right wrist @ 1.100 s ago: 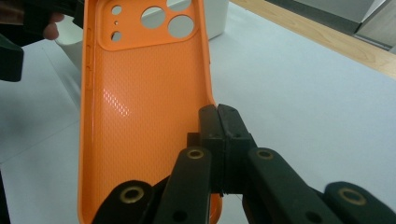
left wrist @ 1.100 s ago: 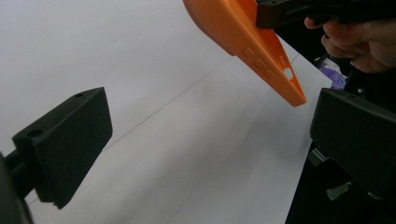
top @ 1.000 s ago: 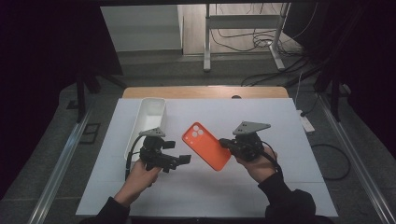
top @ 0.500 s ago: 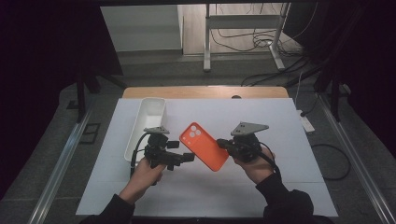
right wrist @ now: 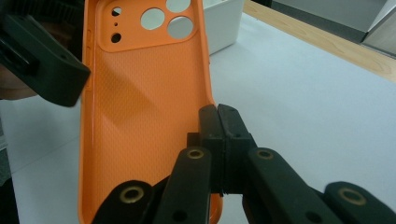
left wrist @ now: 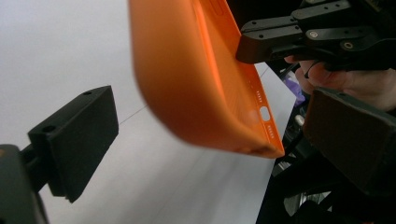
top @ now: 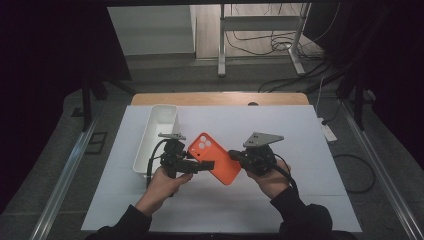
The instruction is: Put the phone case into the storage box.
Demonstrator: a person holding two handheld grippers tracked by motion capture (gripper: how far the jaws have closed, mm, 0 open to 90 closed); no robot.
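Orange phone case (top: 215, 158) now lifted leftward; right gripper (top: 235, 156) clamps its edge; left gripper (top: 209, 164) spread around it, closer than before.

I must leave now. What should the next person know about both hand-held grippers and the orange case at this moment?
Right hand-held gripper: shut on the side wall of the orange phone case, holding it above the white table.
Left hand-held gripper: open. The case's bottom end lies between its jaws, but the pads are not pressing on it.
White bin: stands on the table at the person's left, beyond the left hand-held gripper. I cannot tell whether anything is inside.
Done: the case is lifted and brought between the left jaws.
Left: probably close the left jaws on the case, then release the right. Where the case goes next I cannot tell.
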